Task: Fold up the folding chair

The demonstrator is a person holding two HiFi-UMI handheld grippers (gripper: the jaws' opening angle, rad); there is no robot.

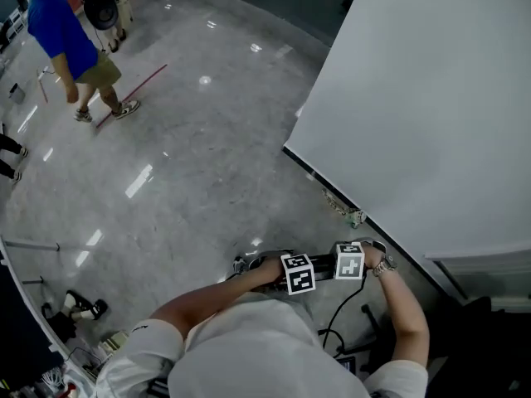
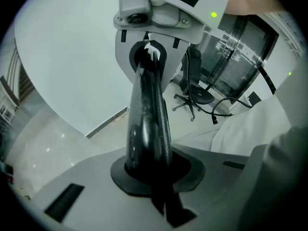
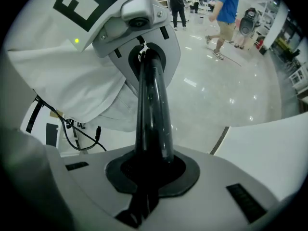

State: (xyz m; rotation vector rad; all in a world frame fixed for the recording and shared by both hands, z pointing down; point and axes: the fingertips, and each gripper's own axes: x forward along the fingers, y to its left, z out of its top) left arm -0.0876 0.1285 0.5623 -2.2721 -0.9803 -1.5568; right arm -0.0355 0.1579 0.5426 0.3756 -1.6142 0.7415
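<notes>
A glossy black tube (image 2: 147, 124) of the folding chair runs straight between my two grippers. The left gripper (image 2: 155, 173) is shut on one stretch of it, and the right gripper (image 2: 150, 57) faces it from the far end with the tube in its jaws. From the other side, the right gripper (image 3: 150, 173) clamps the same tube (image 3: 153, 109), and the left gripper (image 3: 144, 57) holds its far end. In the head view both marker cubes, left (image 1: 297, 274) and right (image 1: 349, 261), sit side by side close to my chest. The rest of the chair is hidden under my body.
A large white panel (image 1: 415, 114) fills the right side, its edge running diagonally down the polished grey floor (image 1: 191, 164). A person in a blue shirt (image 1: 66, 40) walks at the far left. A black cable (image 1: 336, 322) hangs by my right arm. An office chair (image 2: 197, 88) stands behind.
</notes>
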